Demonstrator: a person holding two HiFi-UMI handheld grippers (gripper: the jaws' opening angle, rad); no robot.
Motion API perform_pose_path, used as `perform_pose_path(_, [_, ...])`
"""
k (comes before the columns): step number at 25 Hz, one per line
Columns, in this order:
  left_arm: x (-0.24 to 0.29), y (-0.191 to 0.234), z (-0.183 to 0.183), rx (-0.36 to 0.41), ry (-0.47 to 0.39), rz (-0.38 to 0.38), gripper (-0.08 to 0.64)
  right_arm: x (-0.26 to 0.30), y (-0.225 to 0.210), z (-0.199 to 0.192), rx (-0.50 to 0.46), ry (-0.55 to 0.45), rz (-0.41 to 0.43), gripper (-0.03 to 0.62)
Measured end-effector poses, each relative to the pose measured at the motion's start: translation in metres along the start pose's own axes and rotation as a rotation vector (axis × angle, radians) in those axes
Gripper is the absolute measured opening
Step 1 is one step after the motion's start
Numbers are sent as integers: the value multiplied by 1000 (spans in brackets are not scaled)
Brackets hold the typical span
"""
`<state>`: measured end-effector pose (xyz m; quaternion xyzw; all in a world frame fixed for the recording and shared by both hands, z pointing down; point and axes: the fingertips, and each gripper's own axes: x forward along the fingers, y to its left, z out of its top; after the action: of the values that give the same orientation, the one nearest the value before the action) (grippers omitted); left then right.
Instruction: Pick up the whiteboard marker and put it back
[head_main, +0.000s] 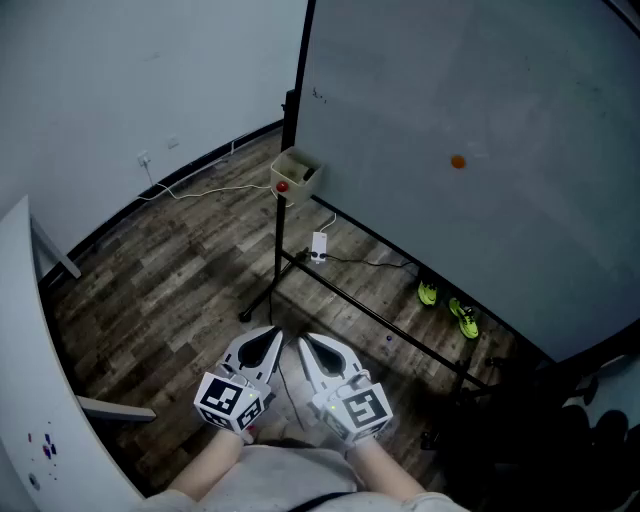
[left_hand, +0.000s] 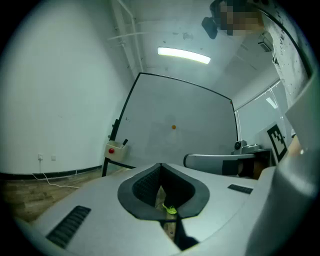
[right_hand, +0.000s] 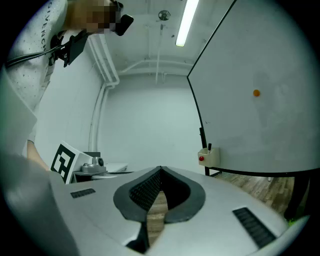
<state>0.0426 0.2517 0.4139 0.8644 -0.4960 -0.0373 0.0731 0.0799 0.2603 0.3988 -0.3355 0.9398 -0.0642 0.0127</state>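
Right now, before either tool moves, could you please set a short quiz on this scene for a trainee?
1. True or false: the left tool is shut on the whiteboard marker.
2. What is stuck on the whiteboard? A) an orange magnet B) a paper sheet C) a clock
3. Where is the whiteboard marker?
Key: 1. False; the left tool and the right tool are both shut and empty. 2. A. 3. It sticks out of the beige box on the stand, at the whiteboard's edge.
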Motion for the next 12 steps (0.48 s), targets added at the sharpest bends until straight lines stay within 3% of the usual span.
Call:
perform_pose_path(8, [7, 1, 11, 47, -26, 31, 15, 2, -14, 11, -9, -7, -48, 18])
perform_pose_path(12, [7, -5, 11, 57, -31, 38, 15, 1, -8, 5, 1, -37, 0, 18])
